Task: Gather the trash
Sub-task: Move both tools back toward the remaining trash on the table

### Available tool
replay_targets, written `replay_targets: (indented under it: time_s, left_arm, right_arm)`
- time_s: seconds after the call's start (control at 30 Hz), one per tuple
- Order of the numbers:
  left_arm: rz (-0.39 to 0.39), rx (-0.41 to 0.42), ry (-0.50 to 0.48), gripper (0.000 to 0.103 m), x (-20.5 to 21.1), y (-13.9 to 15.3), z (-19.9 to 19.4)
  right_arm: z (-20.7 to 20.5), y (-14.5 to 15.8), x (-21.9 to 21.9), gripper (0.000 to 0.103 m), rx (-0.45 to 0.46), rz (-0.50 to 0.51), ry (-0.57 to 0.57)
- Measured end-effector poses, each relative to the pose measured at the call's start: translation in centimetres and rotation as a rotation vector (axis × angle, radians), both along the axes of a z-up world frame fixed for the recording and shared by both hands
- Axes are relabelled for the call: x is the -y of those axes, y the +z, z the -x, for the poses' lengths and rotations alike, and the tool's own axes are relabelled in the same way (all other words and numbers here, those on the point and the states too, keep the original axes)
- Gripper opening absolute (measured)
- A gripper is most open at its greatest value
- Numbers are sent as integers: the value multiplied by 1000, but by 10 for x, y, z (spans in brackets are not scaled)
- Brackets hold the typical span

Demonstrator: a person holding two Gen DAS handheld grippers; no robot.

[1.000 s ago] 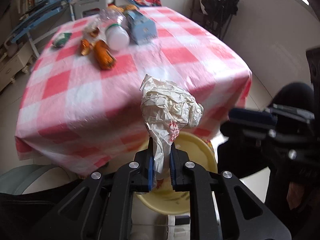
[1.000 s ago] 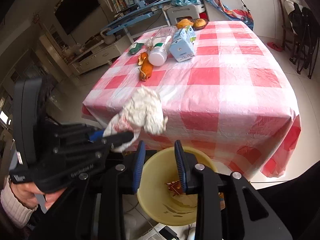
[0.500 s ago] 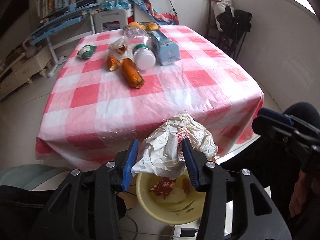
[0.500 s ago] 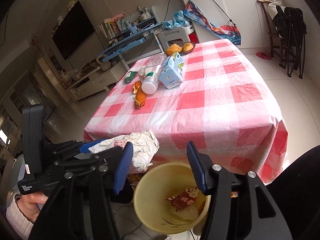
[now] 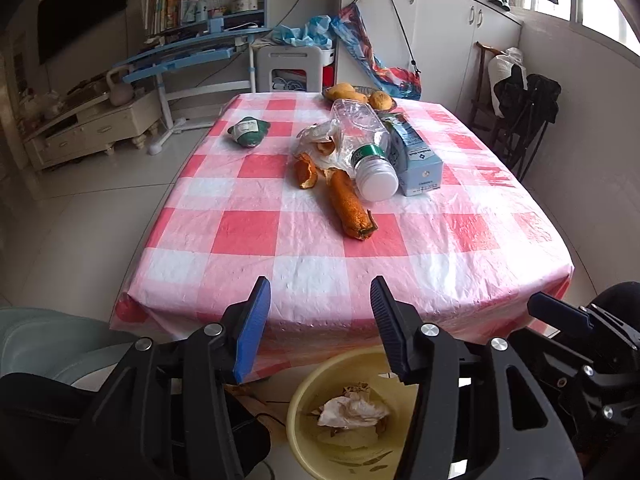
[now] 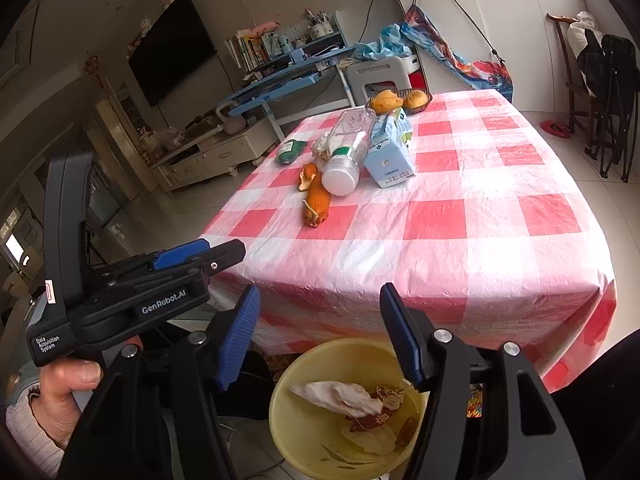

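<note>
1. Since a second earlier, the crumpled paper [image 5: 352, 410] had left our left gripper [image 5: 320, 320] and dropped into the yellow bin [image 6: 288, 392], just below the near edge of the table [image 5: 312, 280].
2. Our left gripper's jaws had just been opening and stood released, with nothing between them.
3. Our right gripper [image 6: 320, 332] had also just been opening; its jaws stood apart and empty above the bin.
4. We judged one drop finished, with the step in hand being the return to the table for more trash.
5. The bin held the paper on top of a red wrapper [image 6: 380, 412] and some scraps.
6. On the table remained an orange peel [image 5: 352, 210], a plastic bottle [image 5: 366, 148], a carton [image 5: 414, 156] and a green packet [image 5: 248, 132], all well beyond the near edge.
7. Next we would likely need to reach forward over the table, with the peel nearest.
</note>
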State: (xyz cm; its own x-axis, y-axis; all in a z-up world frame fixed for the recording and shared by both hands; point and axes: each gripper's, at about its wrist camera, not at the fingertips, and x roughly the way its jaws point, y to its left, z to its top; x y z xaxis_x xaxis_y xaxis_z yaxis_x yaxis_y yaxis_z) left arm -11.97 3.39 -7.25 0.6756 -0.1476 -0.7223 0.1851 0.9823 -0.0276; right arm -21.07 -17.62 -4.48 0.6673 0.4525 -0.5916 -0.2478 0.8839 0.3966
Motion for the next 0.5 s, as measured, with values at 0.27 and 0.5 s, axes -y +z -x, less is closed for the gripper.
replay_targets:
  time_s: [0.27, 0.5]
  left_arm:
    - [-49, -57, 47, 52, 0, -10, -20]
    - [-84, -50, 52, 56, -1, 10, -42]
  right_arm:
    - [-10, -8, 7, 62, -46, -6, -19]
    - [-44, 23, -4, 62, 53, 50, 34]
